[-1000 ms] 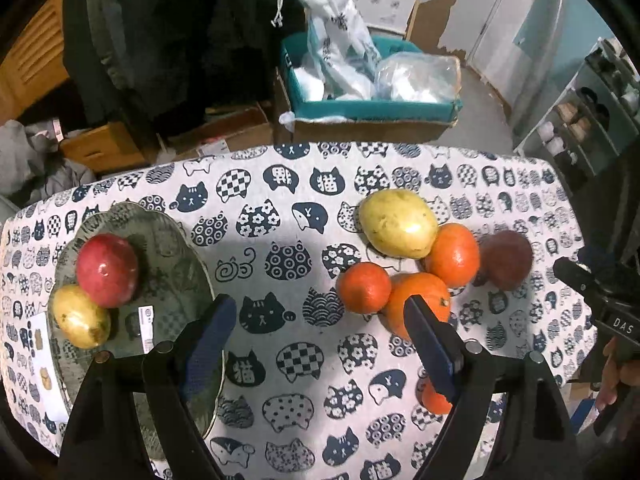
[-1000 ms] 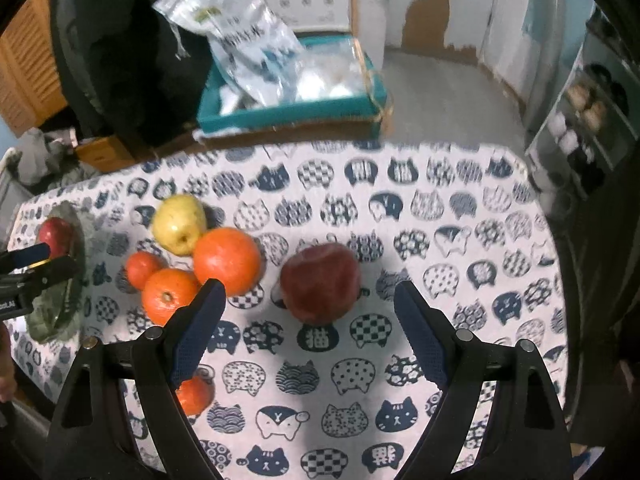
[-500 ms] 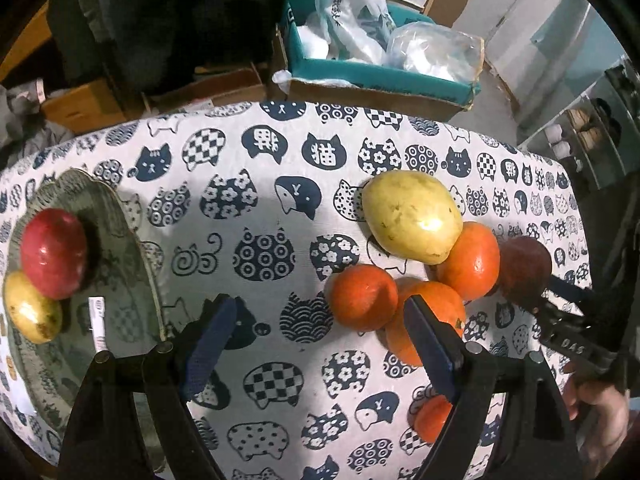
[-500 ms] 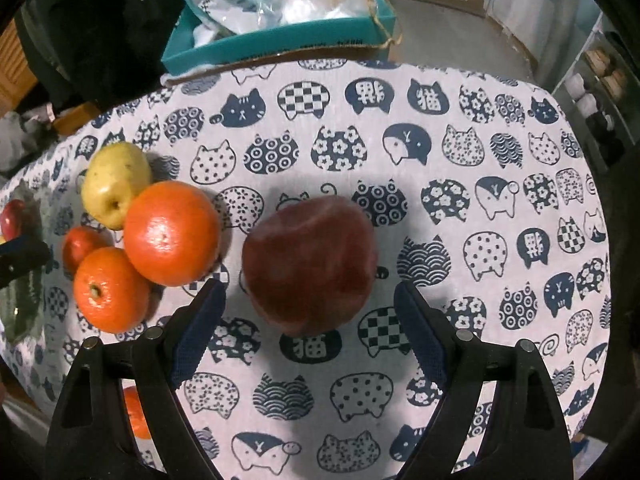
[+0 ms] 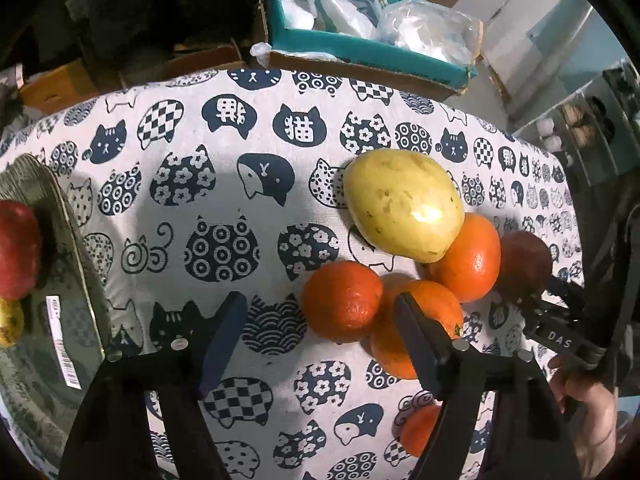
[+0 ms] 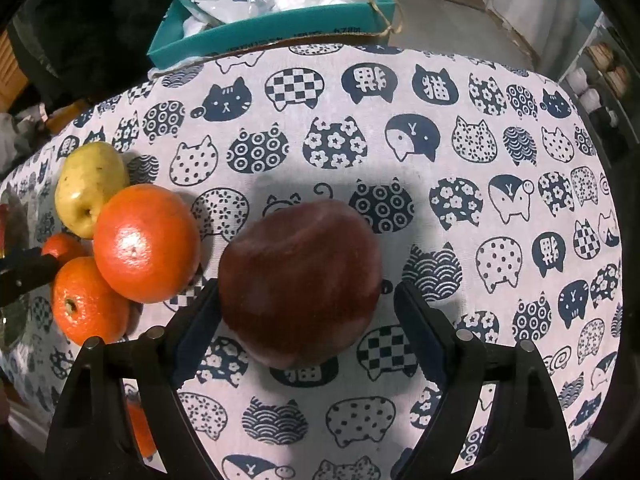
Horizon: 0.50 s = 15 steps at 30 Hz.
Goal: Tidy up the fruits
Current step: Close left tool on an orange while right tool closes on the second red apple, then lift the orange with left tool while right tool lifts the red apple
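Below my left gripper [image 5: 319,304] lies a small orange [image 5: 342,300]. It sits between the closing jaws, near the right finger, and the pads are not touching it. Behind it cluster a yellow-green apple [image 5: 400,204] and two larger oranges [image 5: 468,256]. My right gripper [image 6: 306,292] straddles a dark red apple [image 6: 300,280]. Its left pad is close against the apple, a gap shows on the right, and the jaws stand open. At the far left, a grey-green plate [image 5: 76,280] holds a red apple [image 5: 16,252] and a yellow fruit [image 5: 8,320].
The table wears a cat-print cloth [image 6: 480,160]. A teal box [image 5: 360,44] of plastic bags stands behind its far edge. Another small orange [image 5: 420,424] lies near the front edge. A hand [image 5: 592,412] holds the right gripper's handle. Shelves stand at the right.
Both grippers have come down closer to the fruit. The left jaws have narrowed around the small orange. The dark red apple now sits between the right fingers.
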Each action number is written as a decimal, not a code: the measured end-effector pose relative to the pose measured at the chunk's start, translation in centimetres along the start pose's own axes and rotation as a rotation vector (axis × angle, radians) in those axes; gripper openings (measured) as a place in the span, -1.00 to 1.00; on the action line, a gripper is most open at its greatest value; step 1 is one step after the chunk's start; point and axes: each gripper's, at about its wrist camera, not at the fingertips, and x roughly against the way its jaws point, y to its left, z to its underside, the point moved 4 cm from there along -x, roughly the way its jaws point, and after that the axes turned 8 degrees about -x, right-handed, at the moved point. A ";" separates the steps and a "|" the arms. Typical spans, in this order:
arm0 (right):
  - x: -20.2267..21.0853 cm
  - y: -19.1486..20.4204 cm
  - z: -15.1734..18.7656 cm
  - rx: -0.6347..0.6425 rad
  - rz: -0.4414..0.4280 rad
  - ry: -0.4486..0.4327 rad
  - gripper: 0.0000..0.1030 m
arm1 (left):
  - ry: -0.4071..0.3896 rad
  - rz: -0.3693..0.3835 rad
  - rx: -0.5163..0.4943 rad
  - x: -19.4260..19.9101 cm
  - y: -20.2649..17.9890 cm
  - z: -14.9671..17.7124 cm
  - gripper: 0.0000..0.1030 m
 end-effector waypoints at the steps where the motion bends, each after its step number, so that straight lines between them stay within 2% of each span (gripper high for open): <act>1: -0.1 0.0 -0.1 -0.001 -0.001 -0.001 0.66 | 0.003 0.005 0.001 -0.1 0.0 0.0 0.28; 4: -0.3 0.2 -0.1 0.003 -0.010 0.000 0.59 | 0.004 0.037 0.006 -0.3 -0.1 0.2 0.13; 6: -0.5 0.5 -0.2 0.003 -0.031 0.001 0.43 | 0.002 0.056 0.003 -0.2 -0.2 0.2 -0.08; 7: -0.5 0.6 -0.3 0.004 -0.039 -0.001 0.42 | 0.000 0.067 -0.003 -0.1 -0.4 0.2 -0.15; 15: 0.0 0.6 0.2 0.022 -0.011 -0.050 0.39 | -0.050 -0.029 -0.097 0.8 -1.4 0.4 -0.23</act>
